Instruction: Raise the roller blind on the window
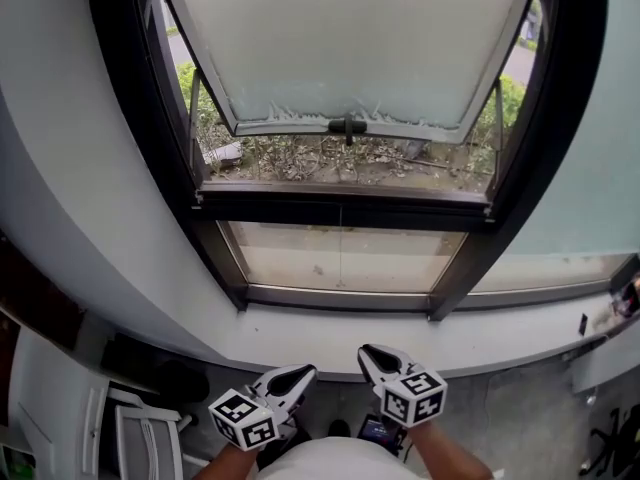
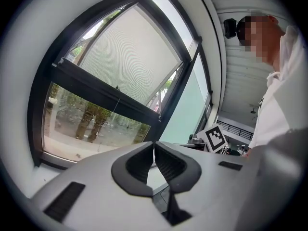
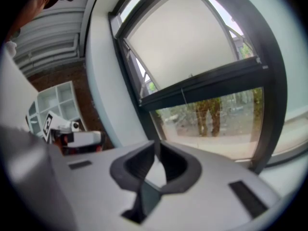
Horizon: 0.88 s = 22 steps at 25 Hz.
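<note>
**Roller blind window, both grippers idle below the sill**

Item 1: roller blind (image 1: 350,38). It sits at 12 o'clock in the head view as a pale sheet filling the upper part of the window. In the left gripper view it shows as finely ribbed fabric (image 2: 130,61) at 11 o'clock, and in the right gripper view (image 3: 183,37) at 12 o'clock. Its lower edge meets the dark crossbar (image 1: 340,208). A small dark handle (image 1: 347,126) sits at the middle of that edge.

Item 2: lower pane (image 1: 340,258). It is clear glass below the crossbar, uncovered. A thin vertical line (image 1: 342,258) runs down its middle; this is possibly the pull cord, too fine to confirm.

Item 3: sill (image 1: 330,333). It is a pale ledge under the pane, between window and grippers.

Item 4: plants (image 1: 300,158). This is greenery and dry stems outside, seen under the blind's edge.

Item 5: left gripper (image 1: 300,373) (image 2: 154,146). It is at 7 o'clock in the head view, well apart from the window, with its marker cube (image 1: 243,420) behind it. The jaws are together, tips meeting, with nothing between them.

Item 6: right gripper (image 1: 375,356) (image 3: 157,146). It is at 5 o'clock, just beside the left, with its marker cube (image 1: 413,396) behind it. The jaws are together and hold nothing.
</note>
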Available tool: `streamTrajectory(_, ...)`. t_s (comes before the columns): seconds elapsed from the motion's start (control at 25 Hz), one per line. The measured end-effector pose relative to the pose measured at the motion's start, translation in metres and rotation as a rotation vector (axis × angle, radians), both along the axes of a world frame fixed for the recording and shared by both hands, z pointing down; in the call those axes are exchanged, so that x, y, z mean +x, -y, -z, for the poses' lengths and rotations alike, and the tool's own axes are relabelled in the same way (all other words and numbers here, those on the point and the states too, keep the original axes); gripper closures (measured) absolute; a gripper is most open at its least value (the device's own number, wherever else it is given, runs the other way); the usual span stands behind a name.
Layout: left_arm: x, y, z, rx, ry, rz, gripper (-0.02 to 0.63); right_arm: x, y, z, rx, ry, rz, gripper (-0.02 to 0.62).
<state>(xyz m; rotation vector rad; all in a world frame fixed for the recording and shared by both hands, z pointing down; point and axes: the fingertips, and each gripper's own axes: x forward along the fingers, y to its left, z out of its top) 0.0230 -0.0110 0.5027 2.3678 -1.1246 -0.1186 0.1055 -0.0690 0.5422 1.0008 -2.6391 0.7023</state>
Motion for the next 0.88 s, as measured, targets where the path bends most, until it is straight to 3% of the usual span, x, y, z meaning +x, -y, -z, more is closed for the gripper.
streamTrajectory(0.32, -0.016, 0.041, 0.000, 0.010, -0.002, -0.069, 0.577, -0.012, 0.029, -0.005, -0.017, -0.010, -0.067, 0.568)
streamTrajectory(0.88, -0.098, 0.103, 0.013, 0.050, 0.034, -0.176, 0.577, -0.085, 0.081, 0.002, -0.002, -0.034, -0.170, 0.568)
